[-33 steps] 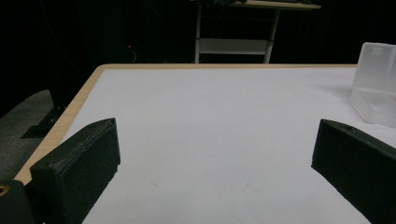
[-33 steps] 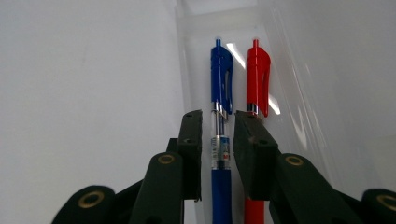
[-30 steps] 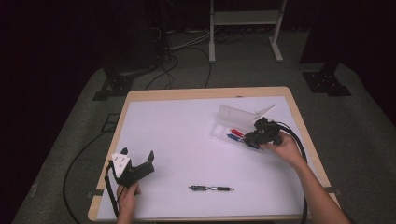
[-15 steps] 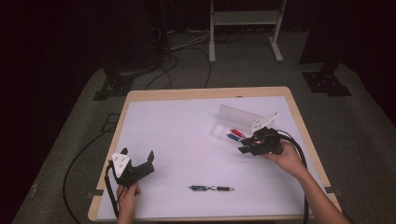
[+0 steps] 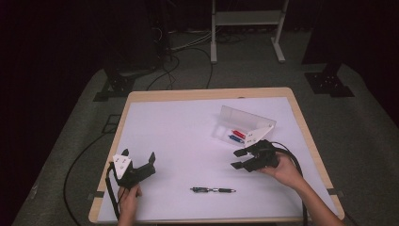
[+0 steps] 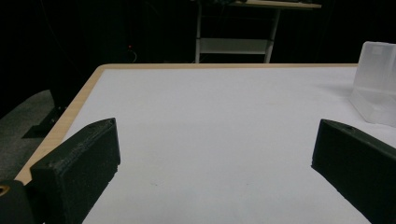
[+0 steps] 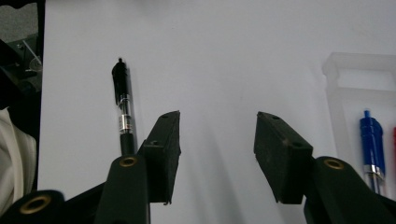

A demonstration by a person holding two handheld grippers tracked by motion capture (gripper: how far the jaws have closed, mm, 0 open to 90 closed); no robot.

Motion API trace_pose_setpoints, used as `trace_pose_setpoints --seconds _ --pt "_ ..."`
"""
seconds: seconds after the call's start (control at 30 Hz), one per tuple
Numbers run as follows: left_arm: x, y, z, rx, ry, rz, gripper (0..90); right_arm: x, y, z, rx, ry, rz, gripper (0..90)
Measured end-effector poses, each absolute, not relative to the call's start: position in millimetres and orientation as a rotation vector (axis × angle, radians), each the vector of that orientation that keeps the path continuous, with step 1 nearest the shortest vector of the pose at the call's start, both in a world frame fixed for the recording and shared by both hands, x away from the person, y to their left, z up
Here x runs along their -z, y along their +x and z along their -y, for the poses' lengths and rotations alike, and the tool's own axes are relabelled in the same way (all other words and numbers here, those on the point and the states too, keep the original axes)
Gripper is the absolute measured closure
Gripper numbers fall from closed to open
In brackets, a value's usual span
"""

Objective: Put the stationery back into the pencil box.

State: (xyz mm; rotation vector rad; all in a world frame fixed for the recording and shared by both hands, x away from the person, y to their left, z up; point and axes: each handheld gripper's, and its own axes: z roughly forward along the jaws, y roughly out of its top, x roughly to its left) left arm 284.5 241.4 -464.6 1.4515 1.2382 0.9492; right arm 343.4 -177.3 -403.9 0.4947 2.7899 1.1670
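Since the earlier frame, the right gripper (image 5: pixel 241 159) is drawing back from the clear case (image 5: pixel 244 125) toward six o'clock, its jaws having just been opening with nothing between them.

White paper is covering the counter (image 5: pixel 207 94). At two o'clock the clear case is sitting with its lid standing up, a blue pen (image 5: pixel 235 139) and a red pen (image 5: pixel 238 133) lying inside. At eight o'clock the left gripper (image 5: pixel 139 157) is resting in the person's hand, jaws spread wide and empty. The right gripper is hovering at four o'clock, just below the case. A black pen (image 5: pixel 213 190) is lying flat at six o'clock, well apart from both grippers.
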Motion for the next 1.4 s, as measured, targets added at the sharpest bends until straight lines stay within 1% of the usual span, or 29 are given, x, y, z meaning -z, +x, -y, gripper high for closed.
trace_pose_setpoints --seconds 0.4,0.63,0.9,1.2,1.4 --pt "464.6 284.4 -241.4 -0.948 1.451 -1.238 0.3 416.5 323.4 160.3 -1.202 0.455 -2.842 42.9" --pt "464.6 284.4 -241.5 -0.948 1.451 -1.238 0.4 421.3 311.0 148.7 -1.211 0.372 -2.86 43.0" --pt "464.6 284.5 -241.7 -0.946 1.45 -1.237 0.4 434.0 303.9 133.8 -1.194 0.355 -2.902 43.3" --pt "464.6 284.5 -242.0 -0.944 1.449 -1.238 0.4 447.0 298.3 114.9 -1.135 0.311 -2.932 46.4" --pt "464.6 284.5 -241.7 -0.946 1.45 -1.237 0.3 454.0 296.8 107.2 -1.119 0.289 -2.952 50.9"
